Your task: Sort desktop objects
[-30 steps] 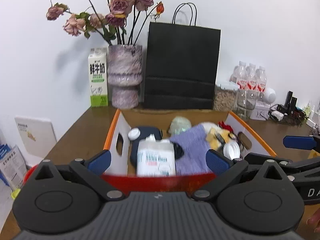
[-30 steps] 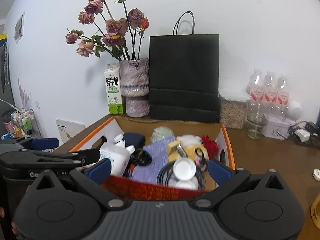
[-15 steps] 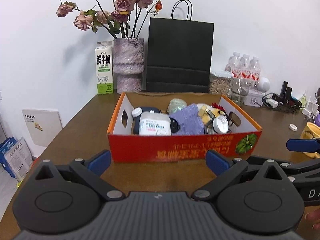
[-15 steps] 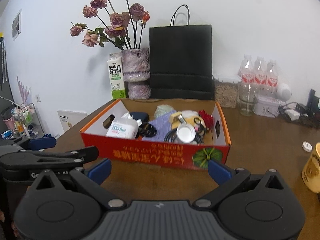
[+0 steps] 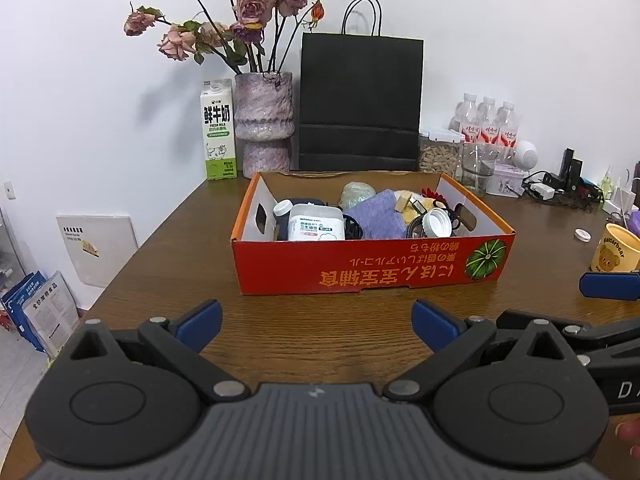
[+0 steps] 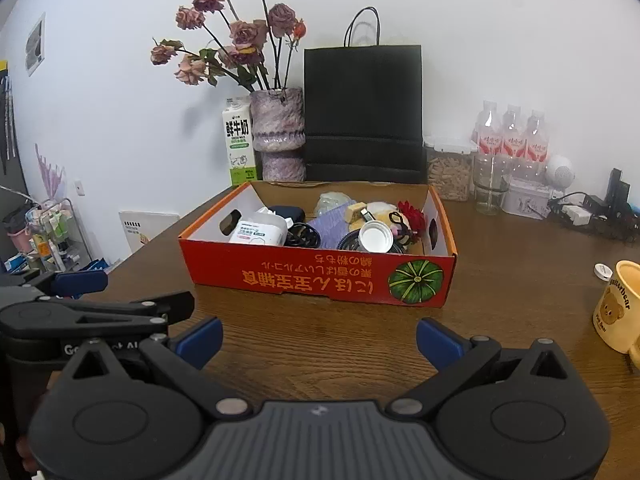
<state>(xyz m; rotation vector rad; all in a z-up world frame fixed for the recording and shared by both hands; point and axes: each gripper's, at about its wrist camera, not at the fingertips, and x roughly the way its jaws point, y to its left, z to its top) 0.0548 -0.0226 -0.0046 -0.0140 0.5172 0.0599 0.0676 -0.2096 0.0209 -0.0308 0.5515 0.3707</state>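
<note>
Brown wood-grain table (image 5: 320, 336) fills the near ground in both wrist views, bare where the grippers hang over it. Nearest the cameras, the left gripper (image 5: 316, 320) has its blue-tipped fingers spread wide with nothing between them, and the right gripper (image 6: 319, 338) is likewise spread wide and holding nothing; the two sit side by side, each showing at the edge of the other's view. Just beyond them stands the red cardboard box (image 5: 372, 268), open-topped, with upside-down printing and a green pumpkin picture on its near wall. Inside it lie a white wipes pack (image 5: 316, 227) toward the left, a purple cloth (image 5: 380, 216) in the middle and a white round lid (image 5: 437, 223) toward the right, among other small items too jumbled to name. Right of the box sits a yellow bear mug (image 6: 620, 308). Against the white wall behind stand a milk carton (image 5: 217, 130), a vase of dried roses (image 5: 263, 120), a black paper bag (image 5: 360, 104) and water bottles (image 5: 486, 124).
</note>
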